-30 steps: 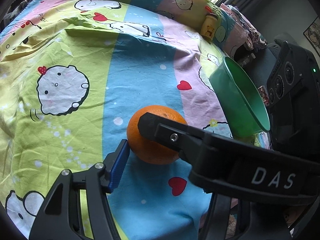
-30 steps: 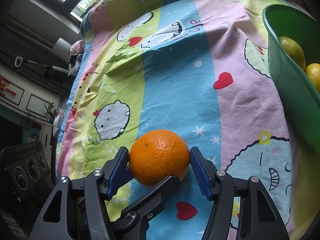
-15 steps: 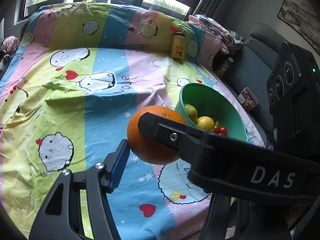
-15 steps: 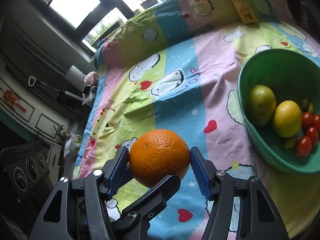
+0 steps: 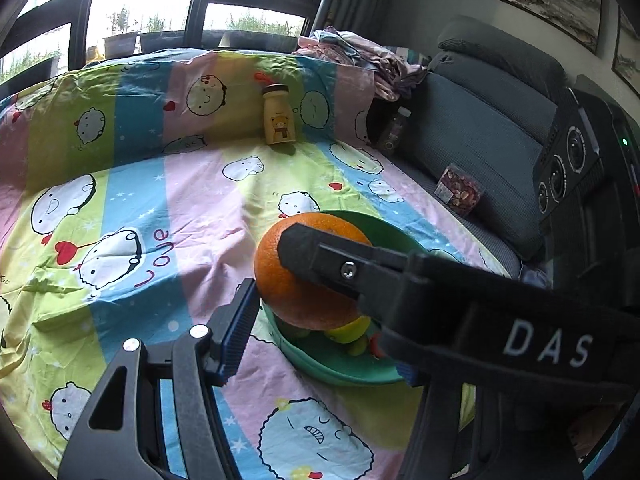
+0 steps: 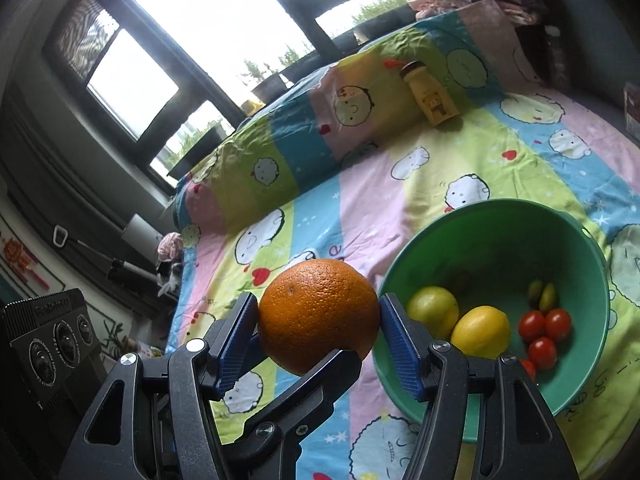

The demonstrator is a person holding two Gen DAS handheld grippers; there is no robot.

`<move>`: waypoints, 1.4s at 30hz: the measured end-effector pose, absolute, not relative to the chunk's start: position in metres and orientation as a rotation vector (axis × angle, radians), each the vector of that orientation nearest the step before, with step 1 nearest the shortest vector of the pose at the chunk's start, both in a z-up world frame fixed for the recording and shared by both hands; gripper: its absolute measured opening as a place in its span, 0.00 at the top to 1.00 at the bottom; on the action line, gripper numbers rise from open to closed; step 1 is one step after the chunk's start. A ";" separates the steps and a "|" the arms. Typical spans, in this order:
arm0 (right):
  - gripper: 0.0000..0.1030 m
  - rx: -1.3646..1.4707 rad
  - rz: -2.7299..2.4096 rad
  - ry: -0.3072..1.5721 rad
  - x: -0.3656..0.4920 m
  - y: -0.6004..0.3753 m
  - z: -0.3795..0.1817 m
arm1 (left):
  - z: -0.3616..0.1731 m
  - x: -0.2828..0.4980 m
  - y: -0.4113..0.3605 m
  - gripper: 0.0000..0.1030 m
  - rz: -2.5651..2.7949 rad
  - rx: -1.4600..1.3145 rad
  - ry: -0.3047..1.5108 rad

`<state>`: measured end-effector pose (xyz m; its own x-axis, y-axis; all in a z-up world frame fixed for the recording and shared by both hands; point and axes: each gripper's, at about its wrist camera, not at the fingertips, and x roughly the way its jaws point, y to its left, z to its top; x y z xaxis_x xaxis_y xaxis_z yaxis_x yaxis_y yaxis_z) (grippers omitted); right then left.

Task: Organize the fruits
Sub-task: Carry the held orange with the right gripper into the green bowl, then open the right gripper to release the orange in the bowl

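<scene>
- Both my grippers close on one round, pebbly-skinned orange (image 6: 318, 316): my right gripper (image 6: 318, 334) presses blue pads on its left and right sides at lower centre of the right wrist view.
- One finger of my left gripper (image 5: 308, 280) crosses the fruit; its blue pad touches the lower left side.
- Green plastic bowl (image 6: 500, 216), holding lemons and cherry tomatoes, lies just right of the orange, lower down, so the carry goes rightward.

You are looking at a bed (image 6: 400, 184) under a striped cartoon sheet. A green bowl (image 6: 496, 216) sits on it. Beyond the bowl, a yellow bear bottle (image 6: 434, 98) stands by the raised far edge; right of the bowl lies what seems a small packet (image 5: 458, 194).
</scene>
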<state>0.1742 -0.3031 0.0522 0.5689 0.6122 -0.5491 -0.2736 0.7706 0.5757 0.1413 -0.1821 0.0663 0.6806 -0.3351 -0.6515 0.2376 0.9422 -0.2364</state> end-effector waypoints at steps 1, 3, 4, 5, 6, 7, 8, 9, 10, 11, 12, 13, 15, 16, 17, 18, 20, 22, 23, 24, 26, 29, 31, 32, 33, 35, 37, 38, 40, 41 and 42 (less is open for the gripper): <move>0.37 0.477 0.527 0.821 0.178 -0.308 0.047 | 0.062 0.146 -0.185 0.42 -0.333 -0.136 0.770; 0.37 0.497 0.490 0.841 0.184 -0.316 0.039 | 0.053 0.156 -0.191 0.42 -0.359 -0.144 0.793; 0.37 0.502 0.471 0.849 0.187 -0.320 0.035 | 0.048 0.160 -0.194 0.42 -0.373 -0.151 0.805; 0.37 0.507 0.453 0.858 0.189 -0.323 0.032 | 0.044 0.163 -0.197 0.42 -0.384 -0.157 0.816; 0.37 0.514 0.437 0.869 0.191 -0.326 0.028 | 0.040 0.167 -0.200 0.42 -0.395 -0.161 0.826; 0.37 0.519 0.422 0.877 0.193 -0.329 0.025 | 0.036 0.170 -0.202 0.42 -0.406 -0.166 0.835; 0.37 0.523 0.407 0.885 0.194 -0.332 0.022 | 0.033 0.172 -0.204 0.42 -0.415 -0.171 0.844; 0.37 0.528 0.393 0.891 0.196 -0.334 0.019 | 0.030 0.174 -0.207 0.42 -0.422 -0.175 0.849; 0.37 0.531 0.381 0.895 0.197 -0.337 0.017 | 0.028 0.176 -0.209 0.42 -0.429 -0.176 0.854; 0.37 0.536 0.371 0.898 0.198 -0.339 0.015 | 0.026 0.179 -0.212 0.42 -0.434 -0.176 0.858; 0.37 0.542 0.363 0.900 0.199 -0.341 0.013 | 0.024 0.181 -0.215 0.42 -0.438 -0.176 0.862; 0.37 0.549 0.356 0.902 0.200 -0.343 0.011 | 0.023 0.183 -0.216 0.42 -0.442 -0.174 0.867; 0.37 0.560 0.339 0.913 0.202 -0.346 0.007 | 0.018 0.187 -0.220 0.42 -0.448 -0.179 0.882; 0.37 0.565 0.330 0.919 0.203 -0.348 0.005 | 0.016 0.189 -0.220 0.42 -0.450 -0.184 0.888; 0.37 0.568 0.323 0.925 0.204 -0.350 0.003 | 0.014 0.191 -0.221 0.42 -0.449 -0.189 0.894; 0.37 0.567 0.315 0.930 0.205 -0.350 0.002 | 0.012 0.192 -0.222 0.42 -0.447 -0.193 0.901; 0.37 0.563 0.297 0.937 0.206 -0.351 -0.001 | 0.008 0.194 -0.222 0.41 -0.428 -0.201 0.909; 0.37 0.563 0.283 0.927 0.205 -0.352 0.000 | 0.010 0.192 -0.221 0.42 -0.416 -0.203 0.885; 0.37 0.561 0.274 0.925 0.205 -0.353 0.001 | 0.011 0.191 -0.221 0.42 -0.411 -0.195 0.880; 0.37 0.550 0.256 0.922 0.203 -0.353 0.003 | 0.013 0.189 -0.222 0.41 -0.407 -0.183 0.872; 0.37 0.532 0.225 0.907 0.201 -0.355 0.006 | 0.017 0.186 -0.221 0.36 -0.392 -0.161 0.860; 0.37 0.530 0.197 0.892 0.197 -0.360 0.008 | 0.022 0.182 -0.217 0.26 -0.375 -0.153 0.856; 0.36 0.516 0.174 0.878 0.194 -0.362 0.011 | 0.026 0.178 -0.213 0.21 -0.374 -0.165 0.850; 0.36 0.510 0.160 0.872 0.192 -0.363 0.013 | 0.029 0.176 -0.211 0.19 -0.369 -0.168 0.845; 0.36 0.505 0.148 0.864 0.190 -0.364 0.015 | 0.031 0.173 -0.209 0.15 -0.357 -0.162 0.839; 0.35 0.495 0.132 0.848 0.187 -0.365 0.018 | 0.037 0.168 -0.206 0.12 -0.333 -0.157 0.820; 0.34 0.485 0.119 0.834 0.184 -0.366 0.022 | 0.041 0.164 -0.202 0.04 -0.309 -0.150 0.812; 0.33 0.480 0.113 0.826 0.183 -0.366 0.024 | 0.044 0.162 -0.200 0.03 -0.296 -0.149 0.808; 0.31 0.470 0.104 0.810 0.179 -0.366 0.028 | 0.047 0.158 -0.195 0.03 -0.281 -0.153 0.800; 0.31 0.464 0.100 0.804 0.178 -0.365 0.029 | 0.048 0.156 -0.193 0.03 -0.277 -0.155 0.799; 0.31 0.459 0.097 0.800 0.177 -0.364 0.030 | 0.049 0.153 -0.191 0.03 -0.271 -0.156 0.797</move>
